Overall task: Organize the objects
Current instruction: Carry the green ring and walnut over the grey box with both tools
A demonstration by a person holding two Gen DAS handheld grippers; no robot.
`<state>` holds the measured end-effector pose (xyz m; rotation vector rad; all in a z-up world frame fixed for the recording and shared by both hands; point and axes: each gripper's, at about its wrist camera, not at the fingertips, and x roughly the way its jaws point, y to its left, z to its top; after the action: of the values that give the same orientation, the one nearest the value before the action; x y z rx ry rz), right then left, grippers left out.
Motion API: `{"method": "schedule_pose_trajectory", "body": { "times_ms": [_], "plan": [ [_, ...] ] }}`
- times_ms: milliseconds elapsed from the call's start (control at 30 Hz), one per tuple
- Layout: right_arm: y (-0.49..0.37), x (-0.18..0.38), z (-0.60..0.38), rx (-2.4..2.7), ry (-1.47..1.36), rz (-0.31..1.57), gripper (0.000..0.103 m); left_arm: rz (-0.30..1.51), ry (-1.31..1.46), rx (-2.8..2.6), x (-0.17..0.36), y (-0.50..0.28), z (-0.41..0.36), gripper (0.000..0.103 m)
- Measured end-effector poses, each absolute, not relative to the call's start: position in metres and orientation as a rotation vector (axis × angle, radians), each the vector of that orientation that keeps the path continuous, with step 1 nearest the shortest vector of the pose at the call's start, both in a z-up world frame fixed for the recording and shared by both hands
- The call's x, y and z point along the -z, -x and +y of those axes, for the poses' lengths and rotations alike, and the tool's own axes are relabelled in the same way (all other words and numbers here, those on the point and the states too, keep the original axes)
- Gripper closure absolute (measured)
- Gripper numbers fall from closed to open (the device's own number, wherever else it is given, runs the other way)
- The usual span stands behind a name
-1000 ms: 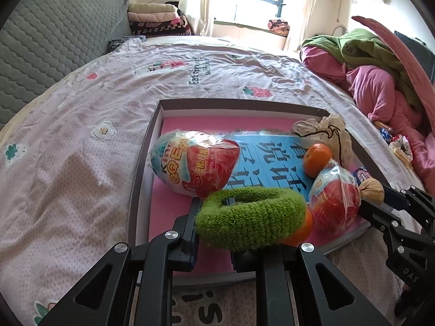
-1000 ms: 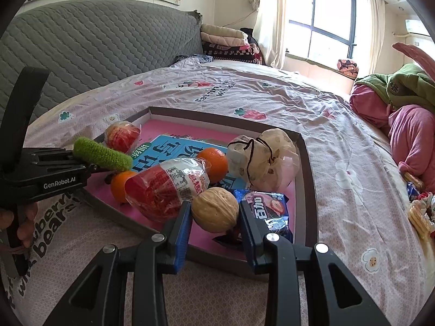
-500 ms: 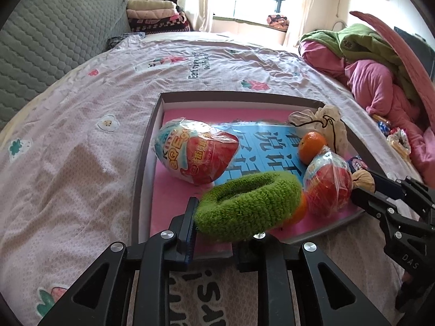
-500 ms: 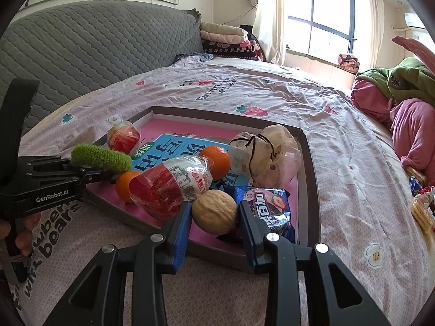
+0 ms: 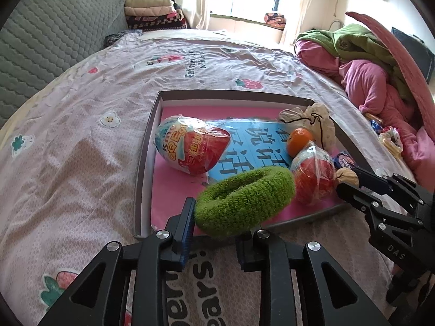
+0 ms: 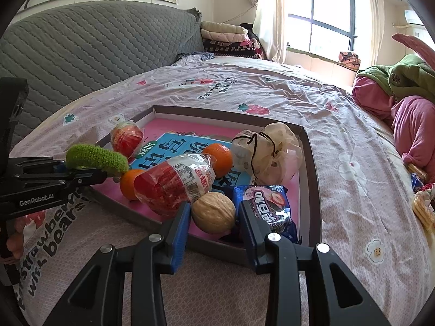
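left gripper (image 5: 214, 231): jaws opening, green scrunchie (image 5: 244, 198) resting loosely between them above tray (image 5: 141, 168) near edge, likely being released there | right gripper (image 6: 214, 217): jaws clamped on walnut (image 6: 214, 212), over the tray's near-right corner beside biscuit packet (image 6: 269, 209)

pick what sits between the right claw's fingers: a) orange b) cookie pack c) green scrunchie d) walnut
d: the walnut sits between the right claw fingers, at the near edge of the tray; the cookie pack lies just right of it.
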<state>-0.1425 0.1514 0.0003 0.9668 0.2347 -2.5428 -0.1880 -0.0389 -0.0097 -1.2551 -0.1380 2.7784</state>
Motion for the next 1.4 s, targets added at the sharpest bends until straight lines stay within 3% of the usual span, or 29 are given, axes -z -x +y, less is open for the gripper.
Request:
{"method": "schedule_pose_trajectory", "body": {
  "times_ms": [833, 1400],
  "plan": [
    [0.140, -0.002, 0.155, 2.538, -0.975, 0.193, 0.064, -0.228, 1.262, -2.685, -0.001, 0.180, -0.026, 0.063],
    [0.140, -0.006, 0.160, 2.550, -0.977, 0.169, 0.064, -0.231, 1.238, -2.673, -0.013, 0.181, -0.009, 0.061]
  ]
}}
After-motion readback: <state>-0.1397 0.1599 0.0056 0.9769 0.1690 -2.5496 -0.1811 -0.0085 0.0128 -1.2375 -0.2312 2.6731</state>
